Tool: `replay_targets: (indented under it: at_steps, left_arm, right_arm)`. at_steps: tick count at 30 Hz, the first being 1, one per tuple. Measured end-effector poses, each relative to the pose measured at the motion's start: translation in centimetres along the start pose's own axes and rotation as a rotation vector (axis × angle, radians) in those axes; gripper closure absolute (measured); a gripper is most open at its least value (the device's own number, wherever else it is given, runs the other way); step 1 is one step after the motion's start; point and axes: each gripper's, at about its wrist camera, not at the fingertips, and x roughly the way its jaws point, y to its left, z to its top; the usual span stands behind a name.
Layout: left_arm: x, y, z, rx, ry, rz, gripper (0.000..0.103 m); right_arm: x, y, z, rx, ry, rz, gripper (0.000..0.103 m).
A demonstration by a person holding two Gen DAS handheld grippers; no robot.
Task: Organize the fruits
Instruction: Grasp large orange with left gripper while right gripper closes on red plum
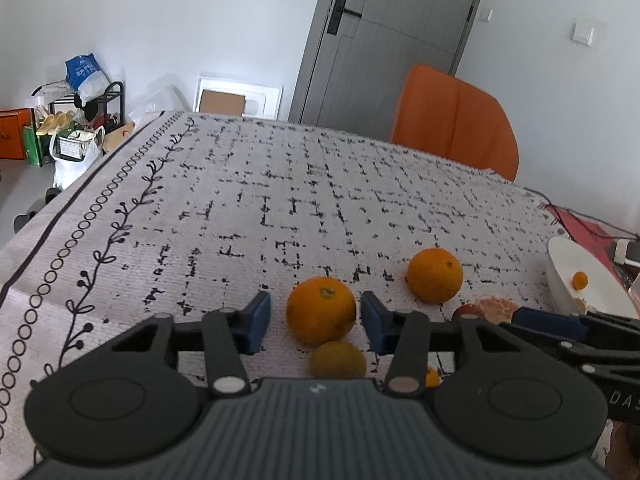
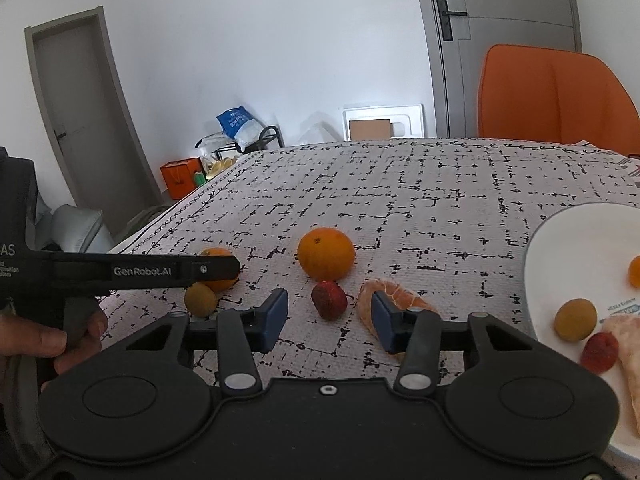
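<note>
My left gripper (image 1: 316,318) is open, its blue pads on either side of an orange (image 1: 321,310) on the patterned cloth; a small yellow fruit (image 1: 338,360) lies just below it. A second orange (image 1: 435,275) sits to the right. My right gripper (image 2: 329,316) is open over a strawberry (image 2: 329,300), with a peeled citrus piece (image 2: 390,300) by its right pad and an orange (image 2: 326,254) behind. The white plate (image 2: 560,240) at right holds a yellow fruit (image 2: 575,319), a strawberry (image 2: 599,351), a small orange fruit and a peeled piece.
The left gripper's body (image 2: 136,270) crosses the right wrist view, in front of an orange (image 2: 218,268) and a yellow fruit (image 2: 200,299). An orange chair (image 2: 556,96) stands behind the table. The table's left edge (image 1: 60,200) drops to a cluttered floor.
</note>
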Motion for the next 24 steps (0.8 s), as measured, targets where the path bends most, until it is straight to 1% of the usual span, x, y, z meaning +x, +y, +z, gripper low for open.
replay_targets:
  at_steps: [1,9,15,18,20,24]
  left_arm:
    - [0.0,0.0,0.0,0.002,-0.002,-0.006,0.067]
    - [-0.9,0.6,0.3,-0.026,-0.027,-0.008,0.067]
    - [-2.1,1.5,0.3,-0.048,-0.046,0.007,0.067]
    - [-2.7,1.9,0.3,-0.058,-0.053,0.019,0.067]
    - [-3.1,2.0,0.3,-0.057,-0.058,0.02,0.067]
    - [-3.8,1.9,0.3,-0.052,-0.069,0.019,0.067]
  right_arm:
    - [0.2,0.0,0.1,0.002,0.003,0.0,0.057]
    - [1.1,0.3,0.4,-0.015,0.02,-0.007,0.06]
    - [1.8,0.5,0.6,-0.021,0.023,-0.002,0.065]
    - [2.3,0.8,0.6,-0.036,0.028,-0.009,0.072]
    - [2.8,1.0,0.5,-0.046,0.04,-0.019,0.082]
    - [2.3,1.1,0.4,-0.042,0.033,-0.015,0.083]
